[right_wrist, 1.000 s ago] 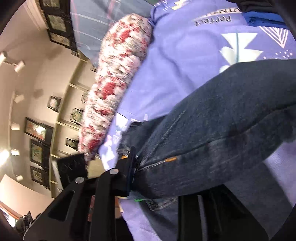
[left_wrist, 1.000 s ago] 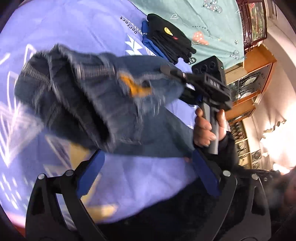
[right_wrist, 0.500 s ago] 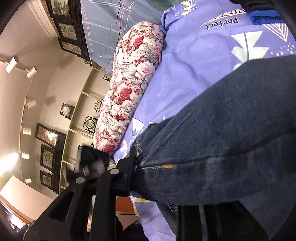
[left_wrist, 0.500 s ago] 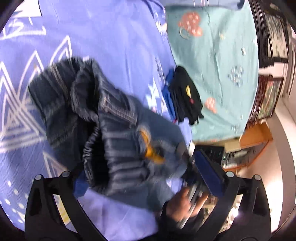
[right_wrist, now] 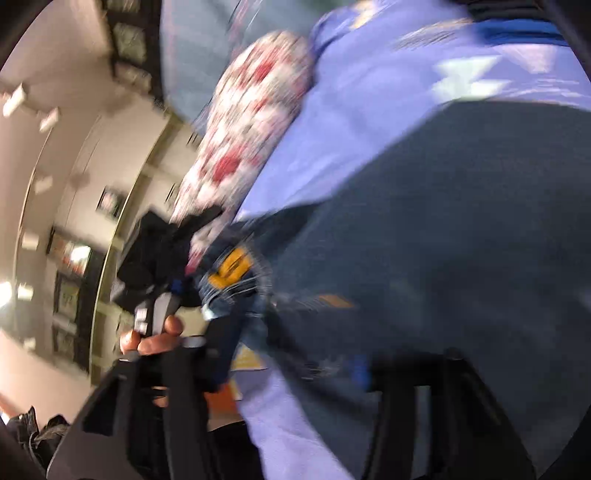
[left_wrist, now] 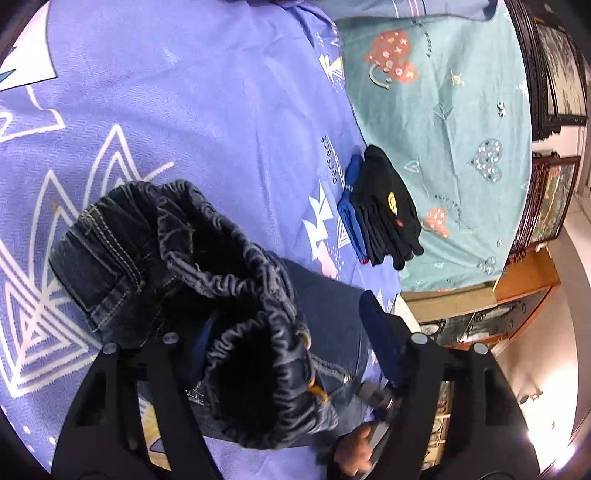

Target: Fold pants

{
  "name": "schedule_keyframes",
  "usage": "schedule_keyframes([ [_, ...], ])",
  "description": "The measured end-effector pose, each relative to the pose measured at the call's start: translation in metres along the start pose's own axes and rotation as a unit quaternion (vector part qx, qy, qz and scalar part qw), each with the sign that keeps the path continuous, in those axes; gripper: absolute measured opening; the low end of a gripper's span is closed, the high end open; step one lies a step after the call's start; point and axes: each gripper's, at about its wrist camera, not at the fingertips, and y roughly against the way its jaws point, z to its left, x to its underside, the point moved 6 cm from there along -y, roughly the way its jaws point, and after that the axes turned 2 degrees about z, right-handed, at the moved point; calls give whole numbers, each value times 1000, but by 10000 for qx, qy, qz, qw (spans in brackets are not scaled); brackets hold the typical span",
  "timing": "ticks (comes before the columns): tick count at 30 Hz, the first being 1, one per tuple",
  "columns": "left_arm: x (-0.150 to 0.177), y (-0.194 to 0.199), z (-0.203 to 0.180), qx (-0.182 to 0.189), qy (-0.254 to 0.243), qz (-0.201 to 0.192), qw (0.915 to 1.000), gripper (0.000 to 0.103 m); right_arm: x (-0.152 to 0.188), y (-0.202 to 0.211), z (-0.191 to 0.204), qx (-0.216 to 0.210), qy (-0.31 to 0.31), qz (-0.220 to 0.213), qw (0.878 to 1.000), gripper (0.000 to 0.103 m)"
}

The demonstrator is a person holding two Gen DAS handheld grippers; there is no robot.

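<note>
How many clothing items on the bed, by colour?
Dark blue denim: 1, the jeans
Black: 1, the folded black garment
Bright blue: 1, the folded blue garment beneath the black one
Total: 3

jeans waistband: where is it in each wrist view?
Left wrist: jeans waistband at lower centre, bunched open between the left gripper fingers.
Right wrist: blurred, centre-left near the orange label.
Shared landmark: blue folded garment on the purple sheet.
</note>
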Motion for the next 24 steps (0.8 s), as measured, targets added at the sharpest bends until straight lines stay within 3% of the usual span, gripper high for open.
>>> schedule_keyframes([
  [2, 8, -9, -3, -103, -110, 194, 9997, 72, -9, 34, -29, 176, -322, -457, 9983, 65],
  [5, 25, -18, 2, -165, 51, 445, 9989, 82, -25, 67, -71, 398, -939, -929, 9904, 68],
  [9, 46, -15, 13, -35, 336, 597, 9976, 85, -47, 71, -104, 403, -1375, -956, 9851, 68],
  [10, 50, -12, 16, 5, 415, 601, 9973, 87, -49, 67, -109, 485, -1386, -915, 9849, 63],
  [12, 59, -7, 21, 71, 517, 633, 9966, 88, -51, 59, -109, 373, -1302, -796, 9876, 30],
  [13, 64, -6, 22, 54, 528, 629, 9966, 89, -49, 54, -108, 301, -1263, -714, 9890, 7],
  [15, 68, -7, 21, -33, 481, 587, 9971, 89, -47, 55, -104, 426, -1116, -746, 9900, 7],
  [18, 65, -11, 14, -82, 439, 418, 9981, 98, -42, 63, -89, 432, -867, -798, 9921, 5],
  [21, 52, -16, 7, -176, 364, 139, 9991, 98, -38, 69, -68, 411, -584, -879, 9936, 5],
  [23, 34, -16, 1, -151, 257, -70, 9995, 93, -34, 74, -57, 340, -476, -883, 9944, 5],
  [24, 21, -14, -4, -225, 80, -214, 9995, 80, -31, 76, -52, 309, -395, -857, 9951, 5],
])
